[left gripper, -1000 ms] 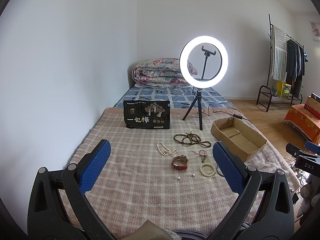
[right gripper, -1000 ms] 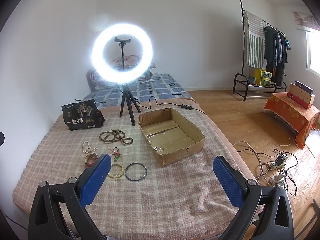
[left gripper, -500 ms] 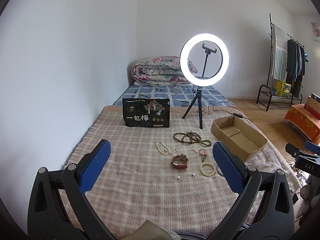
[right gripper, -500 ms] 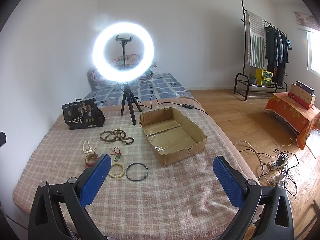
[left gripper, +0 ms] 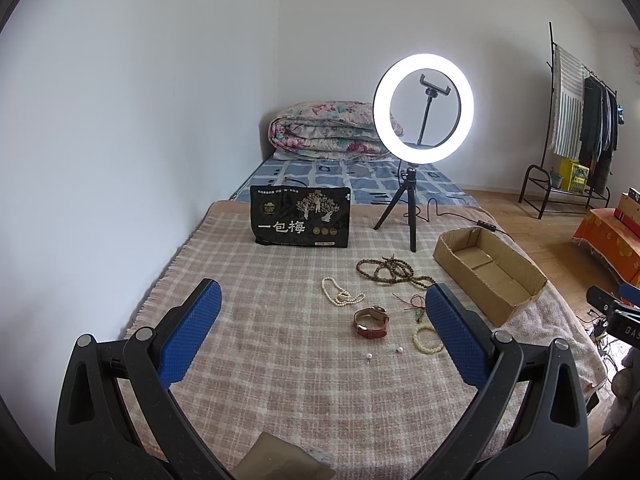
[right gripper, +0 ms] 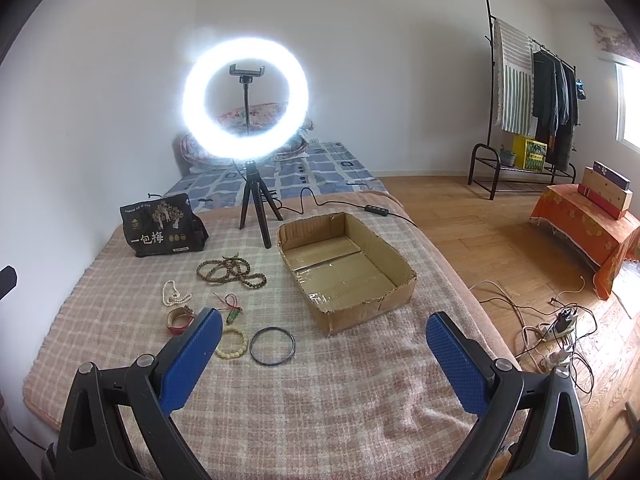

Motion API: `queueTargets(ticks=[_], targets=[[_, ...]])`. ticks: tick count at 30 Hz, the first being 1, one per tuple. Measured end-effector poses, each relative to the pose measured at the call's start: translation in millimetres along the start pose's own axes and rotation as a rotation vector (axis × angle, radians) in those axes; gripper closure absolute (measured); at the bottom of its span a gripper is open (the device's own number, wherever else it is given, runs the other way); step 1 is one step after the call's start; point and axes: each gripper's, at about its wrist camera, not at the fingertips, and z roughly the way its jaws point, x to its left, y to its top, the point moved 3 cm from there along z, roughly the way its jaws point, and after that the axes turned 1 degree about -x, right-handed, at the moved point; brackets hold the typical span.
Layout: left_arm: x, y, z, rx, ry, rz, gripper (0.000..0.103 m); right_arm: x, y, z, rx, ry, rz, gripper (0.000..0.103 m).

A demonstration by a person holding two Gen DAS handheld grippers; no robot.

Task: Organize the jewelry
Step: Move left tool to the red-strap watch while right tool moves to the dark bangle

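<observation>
On the bed, a checked blanket [right gripper: 320, 400] covers the near end, with the left tool [left gripper: 322, 332] and the right tool [right gripper: 324, 354] both held above it, each with its blue pads spread wide and nothing between them. Behind the blanket a folded floral quilt [left gripper: 328, 130] lies against the wall, and a lit ring light [left gripper: 423, 108] stands on a small black tripod at the far edge of the blanket. To the right of the tripod sits an open cardboard box [right gripper: 400, 292], empty inside. A black snack bag [left gripper: 301, 216] stands upright to the left of the tripod. All the jewelry lies loose on the blanket between the bag and the box: a long string of brown beads [right gripper: 230, 272] nearest the tripod, a white pearl necklace [left gripper: 340, 294] just to its left, a red-strapped watch [left gripper: 371, 322] nearer the tools, a black bangle [right gripper: 273, 347] just beside a pale bead bracelet [right gripper: 231, 343], a red cord with a green charm [right gripper: 230, 306] above the bracelet, and two tiny loose pearls [left gripper: 369, 356] on the blanket by the watch.
</observation>
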Motion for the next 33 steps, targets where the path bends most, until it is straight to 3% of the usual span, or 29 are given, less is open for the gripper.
queueTargets(ticks=[14, 21, 29, 33], targets=[[27, -17, 77, 0.159, -0.028, 0.019, 0.000, 5, -2, 42, 0.040, 0.009, -0.077, 0.000], [42, -31, 114, 0.225, -0.064, 0.012, 0.000, 12, -14, 78, 0.072, 0.110, -0.139, 0.000], [33, -50, 164, 0.308, -0.081, 0.039, 0.000, 35, -41, 126, 0.224, 0.197, -0.230, 0.001], [25, -57, 184, 0.346, -0.115, 0.053, 0.000, 41, -56, 151, 0.324, 0.246, -0.217, 0.011]])
